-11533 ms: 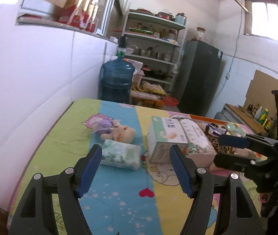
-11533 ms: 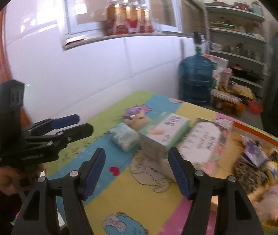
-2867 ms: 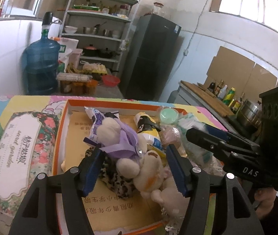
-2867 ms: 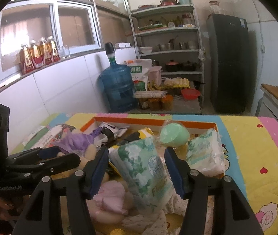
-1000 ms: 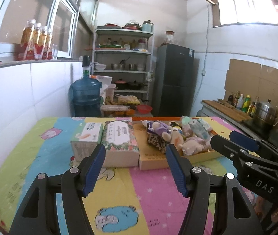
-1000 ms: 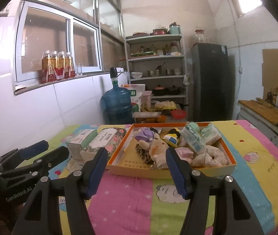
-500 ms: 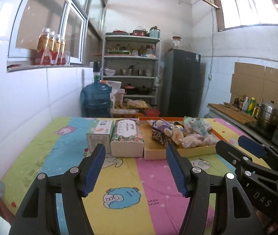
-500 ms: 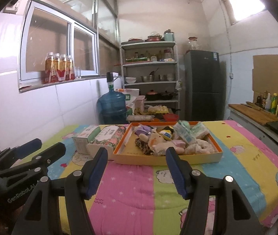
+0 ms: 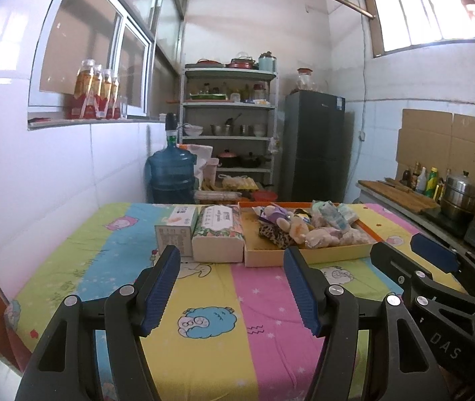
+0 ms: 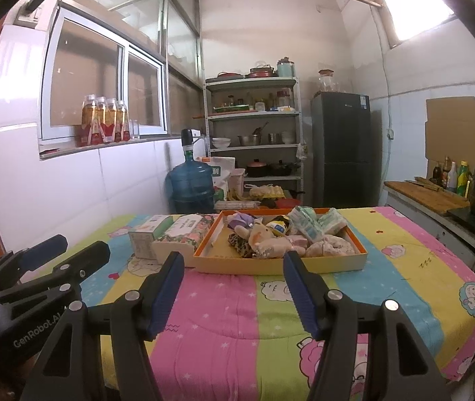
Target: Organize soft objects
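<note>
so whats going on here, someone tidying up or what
A person holds a two-finger gripper in each hand, and both the left gripper and right gripper are open, empty and well back from the table. The soft toys and tissue packs are piled in the orange tray, with two boxes beside it. By how things lie, the sorting looks about finished.
</note>
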`<action>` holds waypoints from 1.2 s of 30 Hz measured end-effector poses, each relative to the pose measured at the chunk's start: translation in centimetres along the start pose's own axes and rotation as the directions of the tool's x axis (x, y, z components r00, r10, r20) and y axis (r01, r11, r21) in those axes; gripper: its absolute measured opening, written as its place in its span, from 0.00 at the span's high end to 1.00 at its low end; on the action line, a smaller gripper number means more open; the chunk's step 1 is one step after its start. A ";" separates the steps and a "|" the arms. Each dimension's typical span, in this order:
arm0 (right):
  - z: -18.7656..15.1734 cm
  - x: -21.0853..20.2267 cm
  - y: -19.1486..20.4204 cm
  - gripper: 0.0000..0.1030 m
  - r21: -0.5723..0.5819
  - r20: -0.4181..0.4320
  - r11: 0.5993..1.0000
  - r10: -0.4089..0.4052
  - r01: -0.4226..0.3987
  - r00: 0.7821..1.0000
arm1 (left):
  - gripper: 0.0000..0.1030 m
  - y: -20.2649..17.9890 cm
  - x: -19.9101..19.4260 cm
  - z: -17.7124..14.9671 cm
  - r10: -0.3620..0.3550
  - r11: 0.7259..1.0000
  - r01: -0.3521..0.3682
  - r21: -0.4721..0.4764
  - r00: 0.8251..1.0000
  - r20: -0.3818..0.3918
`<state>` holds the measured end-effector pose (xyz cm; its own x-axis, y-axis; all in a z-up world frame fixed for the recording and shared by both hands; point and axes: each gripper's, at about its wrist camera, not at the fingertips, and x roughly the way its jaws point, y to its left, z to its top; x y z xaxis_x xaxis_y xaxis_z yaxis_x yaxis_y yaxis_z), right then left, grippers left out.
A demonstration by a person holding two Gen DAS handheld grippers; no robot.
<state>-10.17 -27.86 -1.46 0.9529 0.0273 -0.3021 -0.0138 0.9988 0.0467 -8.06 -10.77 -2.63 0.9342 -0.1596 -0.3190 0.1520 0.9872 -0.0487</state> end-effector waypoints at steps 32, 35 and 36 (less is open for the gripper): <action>0.1 -0.9 0.4 0.40 -0.006 0.023 1.000 0.007 -0.007 1.000 | 0.36 -0.2 -1.5 0.5 0.000 1.000 -0.001 0.012 1.000 0.021; 0.1 -0.9 0.4 0.40 -0.005 0.023 1.000 0.008 -0.008 1.000 | 0.36 -0.2 -1.5 0.5 0.002 1.000 -0.002 0.013 1.000 0.021; 0.1 -0.9 0.4 0.40 -0.005 0.023 1.000 0.007 -0.007 1.000 | 0.35 -0.2 -1.5 0.5 0.002 1.000 -0.002 0.012 1.000 0.021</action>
